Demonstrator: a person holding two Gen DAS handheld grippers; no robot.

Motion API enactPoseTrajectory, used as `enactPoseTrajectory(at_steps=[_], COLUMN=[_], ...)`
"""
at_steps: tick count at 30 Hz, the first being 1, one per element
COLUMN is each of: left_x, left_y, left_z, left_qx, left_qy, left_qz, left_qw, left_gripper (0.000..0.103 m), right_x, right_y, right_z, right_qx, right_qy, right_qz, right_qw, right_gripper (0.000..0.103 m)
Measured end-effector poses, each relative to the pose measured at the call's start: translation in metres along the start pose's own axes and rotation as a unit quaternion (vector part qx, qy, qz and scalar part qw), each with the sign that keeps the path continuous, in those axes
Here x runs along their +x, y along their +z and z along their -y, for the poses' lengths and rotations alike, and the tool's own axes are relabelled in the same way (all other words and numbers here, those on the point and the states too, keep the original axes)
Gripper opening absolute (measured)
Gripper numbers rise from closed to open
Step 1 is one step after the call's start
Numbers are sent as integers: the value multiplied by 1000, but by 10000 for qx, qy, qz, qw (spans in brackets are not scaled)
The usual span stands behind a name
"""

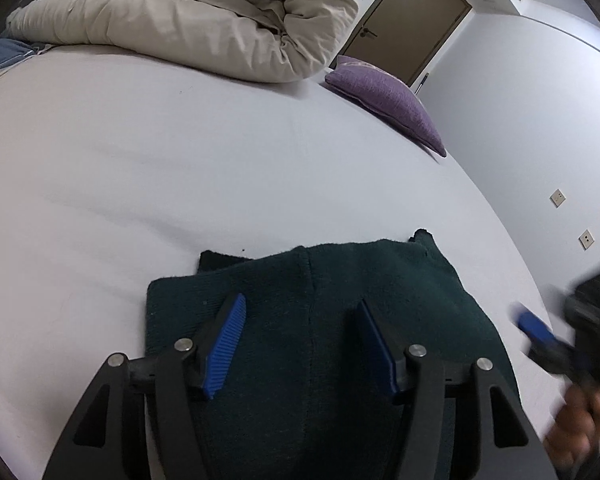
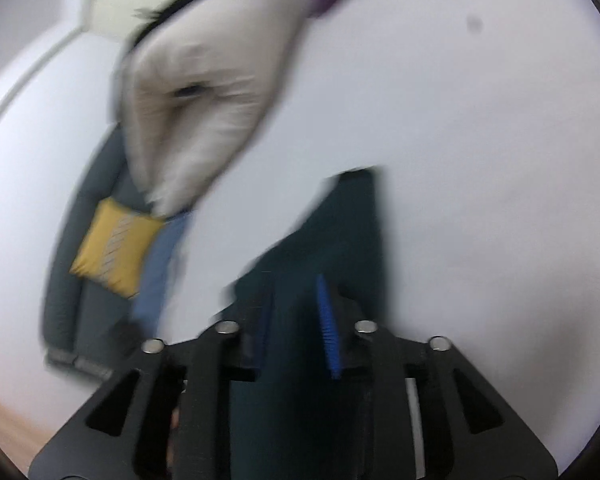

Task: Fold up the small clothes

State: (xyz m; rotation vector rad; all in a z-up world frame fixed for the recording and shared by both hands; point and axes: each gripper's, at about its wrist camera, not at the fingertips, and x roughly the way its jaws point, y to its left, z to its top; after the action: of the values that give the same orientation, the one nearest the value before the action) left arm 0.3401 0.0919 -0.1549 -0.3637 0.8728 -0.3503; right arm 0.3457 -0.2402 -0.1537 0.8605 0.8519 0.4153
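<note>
The left gripper [image 1: 302, 344] hangs with its jaws apart and empty over the dark green garment [image 1: 320, 320], which lies folded on the white bed [image 1: 140, 160]. The right gripper [image 2: 296, 320] looks narrow; through the blur I cannot tell if it holds cloth. One fold seems finished, so the next move probably needs a fresh grip on an edge.

1. A wide bed [image 1: 180, 152] under a smooth pale sheet fills most of the room.
2. A bulky cream duvet [image 1: 188, 16] lies rolled up at its far end.
3. A purple cushion [image 1: 388, 98] sits at the bed's edge, near the duvet.
4. Behind it a brown door [image 1: 410, 20] stands shut in a plain white wall [image 1: 540, 120], which carries two small switch plates [image 1: 557, 198].
5. A dark grey sofa [image 2: 66, 280] holds a yellow cushion [image 2: 114, 250], above a strip of wooden floor [image 2: 12, 432].
</note>
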Motion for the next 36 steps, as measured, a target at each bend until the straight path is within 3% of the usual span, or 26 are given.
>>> enactPoseTrajectory(at_steps=[1, 2, 3, 5, 8, 11, 13, 14, 16, 17, 18, 22, 25, 27, 31, 36], left_x=[1, 1, 0, -1, -2, -3, -18, -30, -62, -74, -91, -103, -96, -89, -79, -54], left_y=[1, 1, 0, -1, -2, 1, 7, 9, 4, 1, -5, -29, -45, -50, -47, -36], left_z=[0, 0, 0, -1, 0, -1, -2, -2, -4, -8, -16, -50, -63, -68, -74, -69], left_qx=[13, 12, 21, 12, 47, 3, -151, -202, -218, -262, -414, -947, -1034, -1167, -1369, -1242], left_qy=[22, 21, 33, 12, 23, -11, -31, -12, 79, 108, 135, 17, 19, -194, -413, -555], left_qz=[0, 3, 7, 2, 14, -10, -78, -80, 123, 208, 338, -65, -497, -716, -868, -1315], left_qw=[10000, 10000, 10000, 10000, 10000, 10000, 9999, 9998, 9997, 9994, 9985, 9955, 9934, 9904, 9859, 9819], left_gripper=[60, 60, 60, 60, 60, 60, 61, 62, 68, 73, 77, 81, 80, 80, 80, 80], right_x=[-13, -24, -33, -33, -17, -15, -18, -26, -60, -72, -84, -109, -103, -97, -78, -40], right_y=[-17, -32, -50, -77, -107, -110, -105, -103, -113, -112, -109, -93, -86, -83, -82, -79], right_z=[-17, -28, -39, -49, -33, -4, 0, -5, -17, -20, -23, -10, 11, 28, 50, 43], right_qx=[-221, -407, -617, -842, -1071, -842, -670, -687, -887, -953, -983, -670, -218, 75, 357, 317], right_qy=[256, 319, 337, 501, 155, 567, 641, 548, 341, 212, 44, -169, -183, -240, -150, 91], right_qz=[-56, -109, -166, -436, -840, -795, -831, -802, -565, -404, -206, 11, -213, -344, -600, -947], right_qw=[9994, 9986, 9974, 9942, 9906, 9917, 9922, 9929, 9939, 9944, 9949, 9976, 9994, 9991, 9975, 9950], right_gripper=[44, 59, 61, 61, 58, 45, 46, 49, 67, 81, 86, 86, 86, 86, 83, 66])
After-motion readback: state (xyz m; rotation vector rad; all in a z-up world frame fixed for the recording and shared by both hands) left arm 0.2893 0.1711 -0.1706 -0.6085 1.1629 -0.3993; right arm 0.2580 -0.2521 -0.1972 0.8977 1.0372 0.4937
